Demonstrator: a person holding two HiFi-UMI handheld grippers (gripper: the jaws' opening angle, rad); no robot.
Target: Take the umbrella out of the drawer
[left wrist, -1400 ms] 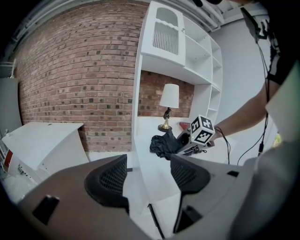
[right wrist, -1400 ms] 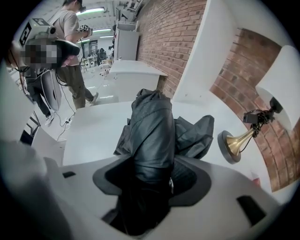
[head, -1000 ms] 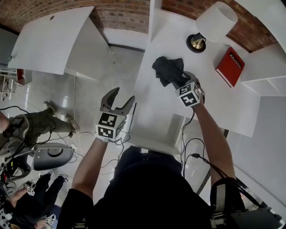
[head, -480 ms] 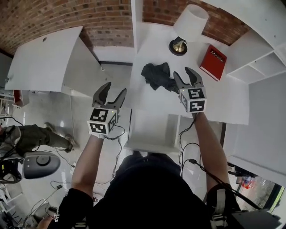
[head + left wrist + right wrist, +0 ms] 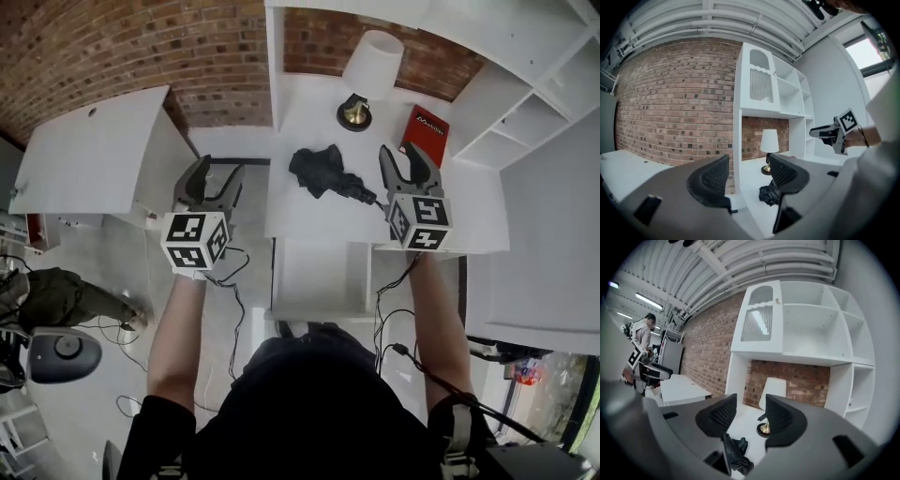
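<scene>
The black folded umbrella (image 5: 323, 172) lies crumpled on the white desk top (image 5: 300, 206), its handle end toward the right. My right gripper (image 5: 410, 161) hangs just right of it, apart from it, jaws closing with nothing between them. My left gripper (image 5: 208, 178) stands open and empty left of the desk's edge. The open drawer (image 5: 281, 281) juts out below the desk. In the right gripper view the umbrella (image 5: 736, 453) lies below the gripper (image 5: 751, 416). From the left gripper (image 5: 749, 176) the umbrella (image 5: 768, 194) shows beyond its right jaw.
A lamp (image 5: 367, 75) with a white shade and a red book (image 5: 424, 133) stand at the back of the desk. White shelves (image 5: 525, 122) rise on the right. A white table (image 5: 84, 159) is at the left, with a person (image 5: 56, 295) and cables on the floor.
The right gripper has let go of the umbrella and lifted away to its right. The left gripper has risen too. The umbrella stays on the desk.
</scene>
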